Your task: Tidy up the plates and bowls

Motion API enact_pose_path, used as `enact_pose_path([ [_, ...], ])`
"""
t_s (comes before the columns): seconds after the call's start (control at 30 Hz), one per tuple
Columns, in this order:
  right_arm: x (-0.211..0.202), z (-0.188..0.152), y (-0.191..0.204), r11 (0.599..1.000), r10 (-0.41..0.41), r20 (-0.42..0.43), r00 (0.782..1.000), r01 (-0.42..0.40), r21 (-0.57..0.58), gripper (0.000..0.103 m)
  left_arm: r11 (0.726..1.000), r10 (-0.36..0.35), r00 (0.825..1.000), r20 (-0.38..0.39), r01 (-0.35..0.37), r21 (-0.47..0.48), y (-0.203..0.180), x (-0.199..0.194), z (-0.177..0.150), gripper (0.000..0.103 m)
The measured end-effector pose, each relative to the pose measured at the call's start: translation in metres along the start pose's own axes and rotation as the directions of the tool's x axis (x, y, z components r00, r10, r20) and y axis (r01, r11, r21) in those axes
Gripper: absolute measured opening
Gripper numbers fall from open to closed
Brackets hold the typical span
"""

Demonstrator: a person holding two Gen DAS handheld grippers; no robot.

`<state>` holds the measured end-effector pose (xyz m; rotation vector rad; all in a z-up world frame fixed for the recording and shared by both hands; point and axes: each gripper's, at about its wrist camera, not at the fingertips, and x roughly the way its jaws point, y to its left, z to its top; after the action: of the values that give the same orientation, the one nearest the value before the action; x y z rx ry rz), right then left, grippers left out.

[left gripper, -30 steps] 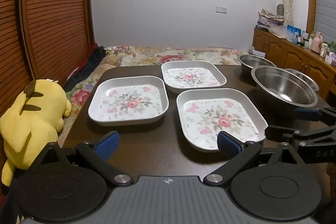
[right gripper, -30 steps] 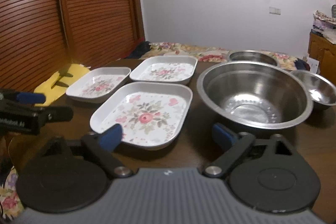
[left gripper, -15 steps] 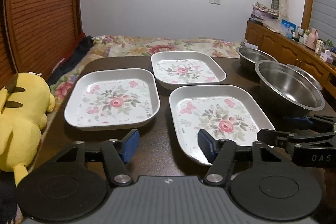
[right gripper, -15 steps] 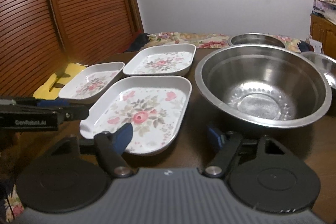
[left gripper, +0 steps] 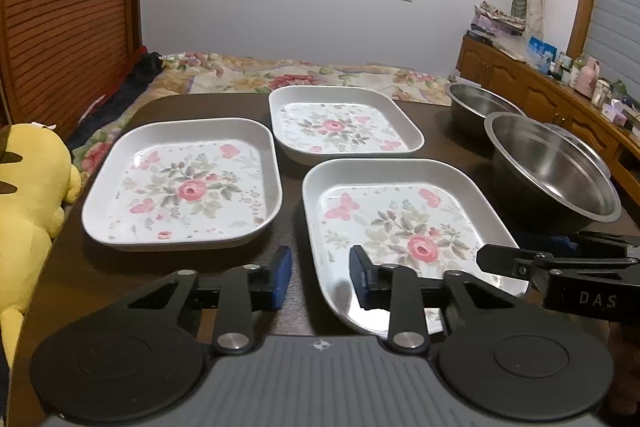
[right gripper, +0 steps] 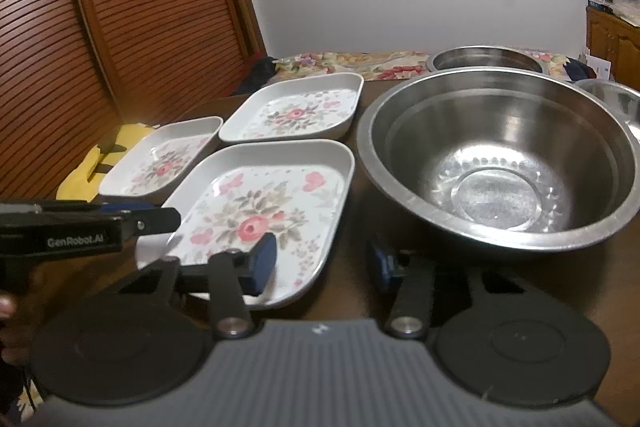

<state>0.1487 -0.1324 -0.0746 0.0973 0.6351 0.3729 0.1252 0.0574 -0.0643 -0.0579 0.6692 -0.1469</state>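
Note:
Three white floral plates lie on the dark table: a left plate, a far plate and a near plate. My left gripper is open and straddles the near plate's front left rim, with one pad over the plate and one outside. My right gripper is open and straddles the front right rim of the same near plate, beside the large steel bowl. A second steel bowl stands behind it and a small steel bowl to its right.
A yellow plush toy sits off the table's left edge. A floral bedspread lies beyond the far edge. A cluttered wooden cabinet runs along the right. A slatted wooden door stands at the left.
Both grippers have moved forward and lower to the near plate's front rim. Their fingers have drawn much closer together around it.

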Motion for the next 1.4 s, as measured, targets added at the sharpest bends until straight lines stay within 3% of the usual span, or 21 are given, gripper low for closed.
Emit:
enact_pose_path([
  [0.2, 0.003, 0.001, 0.0, 1.0, -0.005, 0.002, 1.0, 0.005, -0.006, 0.032, 1.0, 0.002, 1.0, -0.008, -0.002, -0.005, 0.001, 0.005, -0.001, 0.023],
  [0.3, 0.004, 0.001, 0.0, 1.0, 0.01, -0.006, 1.0, -0.01, -0.008, 0.021, 1.0, 0.0, 1.0, -0.009, 0.0, -0.009, 0.002, 0.006, -0.002, 0.011],
  [1.4, -0.053, -0.035, 0.011, 0.996, 0.092, 0.001, 0.996, -0.092, -0.006, 0.02, 1.0, -0.023, 0.999, 0.036, 0.022, 0.015, -0.01, -0.065, -0.044, 0.011],
])
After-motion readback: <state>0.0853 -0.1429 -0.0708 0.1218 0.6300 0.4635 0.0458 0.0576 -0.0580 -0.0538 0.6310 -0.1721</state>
